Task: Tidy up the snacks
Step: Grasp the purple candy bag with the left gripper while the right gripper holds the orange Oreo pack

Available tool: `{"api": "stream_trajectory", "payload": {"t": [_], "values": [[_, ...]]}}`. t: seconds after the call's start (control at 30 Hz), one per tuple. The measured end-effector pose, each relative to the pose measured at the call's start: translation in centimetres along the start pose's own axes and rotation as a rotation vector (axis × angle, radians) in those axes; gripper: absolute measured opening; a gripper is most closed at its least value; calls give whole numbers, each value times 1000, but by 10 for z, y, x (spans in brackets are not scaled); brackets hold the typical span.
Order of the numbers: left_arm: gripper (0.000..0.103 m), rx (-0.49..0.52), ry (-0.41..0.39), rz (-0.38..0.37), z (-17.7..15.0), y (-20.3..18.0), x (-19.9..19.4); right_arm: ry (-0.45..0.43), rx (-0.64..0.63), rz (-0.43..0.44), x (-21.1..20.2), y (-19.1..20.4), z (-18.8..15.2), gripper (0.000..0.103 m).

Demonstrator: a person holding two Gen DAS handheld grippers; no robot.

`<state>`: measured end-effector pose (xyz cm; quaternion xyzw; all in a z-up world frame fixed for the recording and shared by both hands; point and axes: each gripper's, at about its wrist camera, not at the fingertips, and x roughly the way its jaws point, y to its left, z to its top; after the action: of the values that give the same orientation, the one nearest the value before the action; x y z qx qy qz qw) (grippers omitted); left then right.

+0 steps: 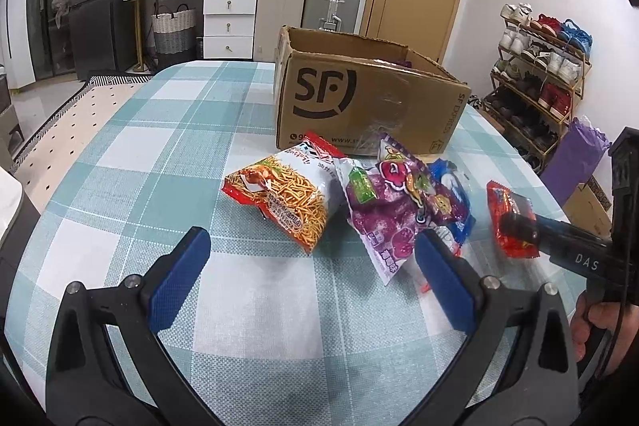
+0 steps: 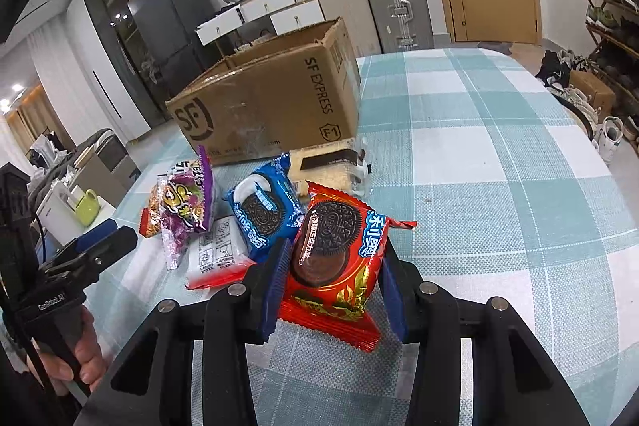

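Note:
An open SF Express cardboard box (image 1: pixel 359 98) stands on the checked table; it also shows in the right wrist view (image 2: pixel 271 106). In front of it lie an orange noodle-snack bag (image 1: pixel 287 198), a purple candy bag (image 1: pixel 391 210) and a blue Oreo pack (image 2: pixel 267 214). My right gripper (image 2: pixel 333 258) is shut on a red Oreo pack (image 2: pixel 335 258), seen from the left wrist view (image 1: pixel 513 222) just above the table. My left gripper (image 1: pixel 311 262) is open and empty, close in front of the noodle bag and the purple bag.
A white packet with red edge (image 2: pixel 219 258) and a pale cracker pack (image 2: pixel 327 166) lie by the box. The table (image 1: pixel 167 146) carries a teal-and-white cloth. Suitcases (image 1: pixel 331 2), drawers and a shoe rack (image 1: pixel 539 74) stand behind.

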<state>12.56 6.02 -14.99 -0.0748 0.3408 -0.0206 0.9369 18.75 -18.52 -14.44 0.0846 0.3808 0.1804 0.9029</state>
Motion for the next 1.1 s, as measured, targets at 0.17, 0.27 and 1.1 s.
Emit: {"api": "stream_trajectory", "payload": {"t": [0.17,0.27,1.1], "values": [[102,9,44,-22,6,-6,7,-25,-8,11,-6,2,-2,43],[102,-5,100,-46,12,-11,20,-49,-5,21,-11,1,-3,43],[85,-300,357,-235,44,-19,107,-117,161,161,-30,-28,-10,43]]}}
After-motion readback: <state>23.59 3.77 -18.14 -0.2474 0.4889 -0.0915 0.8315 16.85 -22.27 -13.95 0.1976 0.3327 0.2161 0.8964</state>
